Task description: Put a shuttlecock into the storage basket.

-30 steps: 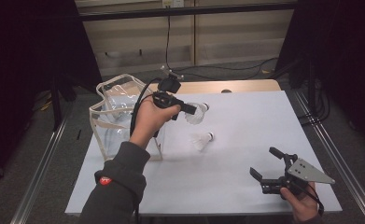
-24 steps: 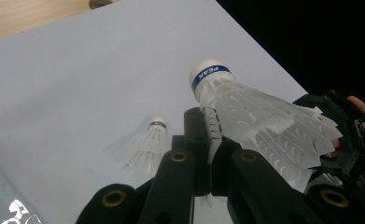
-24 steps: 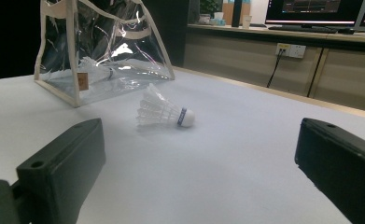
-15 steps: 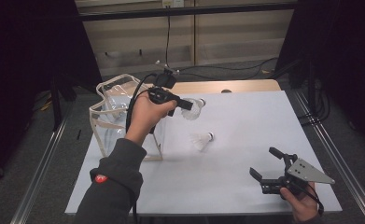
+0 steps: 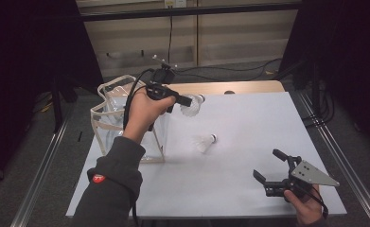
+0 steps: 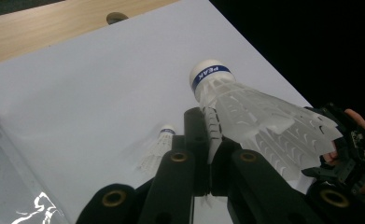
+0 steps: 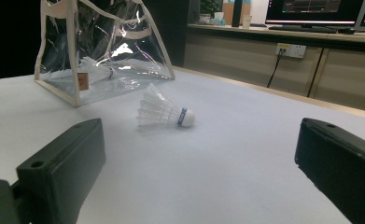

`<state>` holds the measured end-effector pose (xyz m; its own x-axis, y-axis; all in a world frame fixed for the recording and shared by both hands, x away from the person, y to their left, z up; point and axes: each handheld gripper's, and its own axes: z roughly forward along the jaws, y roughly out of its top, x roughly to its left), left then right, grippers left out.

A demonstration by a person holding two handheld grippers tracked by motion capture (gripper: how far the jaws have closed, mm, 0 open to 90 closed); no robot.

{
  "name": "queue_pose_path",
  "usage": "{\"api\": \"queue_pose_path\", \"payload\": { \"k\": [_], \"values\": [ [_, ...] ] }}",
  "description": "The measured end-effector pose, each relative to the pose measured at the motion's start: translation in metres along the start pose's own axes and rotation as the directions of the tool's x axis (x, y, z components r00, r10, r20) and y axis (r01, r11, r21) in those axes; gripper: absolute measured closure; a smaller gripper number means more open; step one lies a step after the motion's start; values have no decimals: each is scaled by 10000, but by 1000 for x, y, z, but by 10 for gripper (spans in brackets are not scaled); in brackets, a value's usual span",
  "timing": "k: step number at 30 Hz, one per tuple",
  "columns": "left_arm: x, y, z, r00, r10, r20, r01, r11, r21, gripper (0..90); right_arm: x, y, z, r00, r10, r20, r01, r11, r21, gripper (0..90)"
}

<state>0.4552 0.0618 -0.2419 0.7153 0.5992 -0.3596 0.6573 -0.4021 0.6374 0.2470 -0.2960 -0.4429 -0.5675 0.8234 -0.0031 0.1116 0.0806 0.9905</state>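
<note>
My left gripper (image 5: 186, 101) hangs above the white table (image 5: 253, 118), just right of the clear bag (image 5: 118, 118), and is shut on a white shuttlecock (image 5: 193, 105). In the left gripper view the gripper (image 6: 210, 144) pinches the edge of the feather skirt of that shuttlecock (image 6: 250, 116), whose cork tip points away. A second shuttlecock (image 5: 205, 142) lies on its side mid-table (image 6: 157, 148) (image 7: 164, 112). My right gripper (image 5: 268, 164) rests near the front right edge, open and with nothing in it (image 7: 201, 140).
The clear bag (image 7: 101, 51) with cream trim stands at the table's left side, and another shuttlecock (image 7: 96, 71) lies inside it. A wooden strip (image 5: 230, 87) runs along the far edge. Metal rails flank the table.
My left hand has drifted slightly left and toward the far side with the shuttlecock still gripped. The right gripper and the lying shuttlecock have stayed put.
</note>
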Motion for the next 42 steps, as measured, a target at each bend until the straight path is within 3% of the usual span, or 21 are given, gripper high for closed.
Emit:
{"api": "queue_pose_path", "payload": {
  "k": [42],
  "values": [
    [12,12,-28,9967,-398,-704,365,9982,-481,899,0,0,-1,10000,-31,-18,31,10000,20,16]
  ]
}}
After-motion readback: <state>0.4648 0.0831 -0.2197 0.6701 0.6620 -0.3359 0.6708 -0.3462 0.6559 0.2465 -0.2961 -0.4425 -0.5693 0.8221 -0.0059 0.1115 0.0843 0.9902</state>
